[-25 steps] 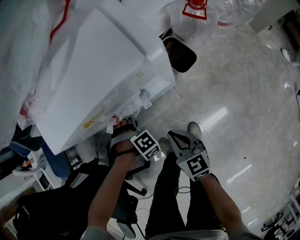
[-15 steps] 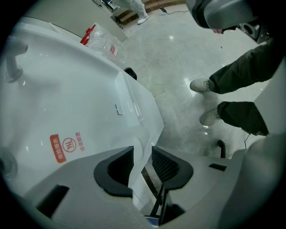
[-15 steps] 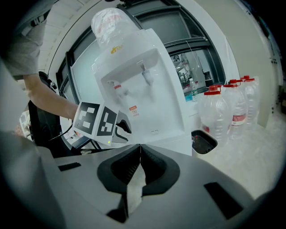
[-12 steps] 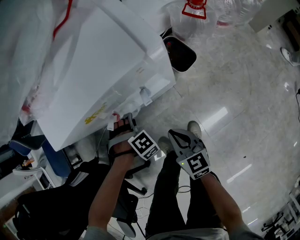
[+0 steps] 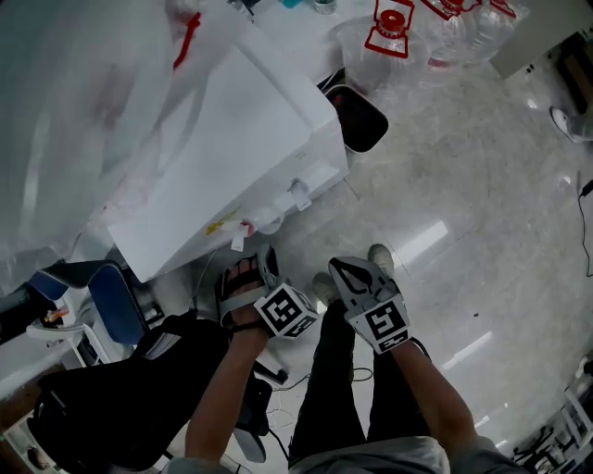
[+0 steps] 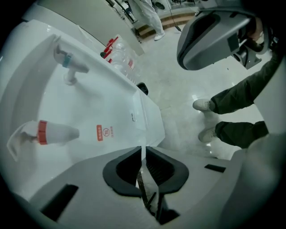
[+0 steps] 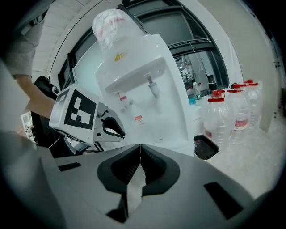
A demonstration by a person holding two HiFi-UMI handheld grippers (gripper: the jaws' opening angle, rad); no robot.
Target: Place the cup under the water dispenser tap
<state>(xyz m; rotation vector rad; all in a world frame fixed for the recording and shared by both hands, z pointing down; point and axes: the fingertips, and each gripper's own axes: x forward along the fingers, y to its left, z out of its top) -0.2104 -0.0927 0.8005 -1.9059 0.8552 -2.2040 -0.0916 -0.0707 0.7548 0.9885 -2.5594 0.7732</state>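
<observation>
The cup I cannot make out in any view. The dispenser (image 5: pixel 232 157) fills the upper left of the head view, with its front turned to the lower right. In the right gripper view it stands upright in the middle, long axis vertical, with the bottle (image 7: pixel 114 27) on top. Its two taps hang from the recess in the front and point down. In the left gripper view the blue tap (image 6: pixel 68 61) is at the upper left and the red tap (image 6: pixel 42 133) at the middle left.

The left gripper (image 5: pixel 255 262) is at the centre of the head view, just below the taps and apart from them. Its jaws have just been closing; only a thin slit is left, with nothing in it. The right gripper (image 5: pixel 345 270) is beside it on the right, jaws together and empty.

Around them: a black bin (image 5: pixel 357 111) at the dispenser's corner, spare bottles (image 5: pixel 389 28) with red caps at the top, a shoe (image 5: pixel 380 257) on the pale floor, and a black chair (image 5: pixel 102 407) at the lower left.
</observation>
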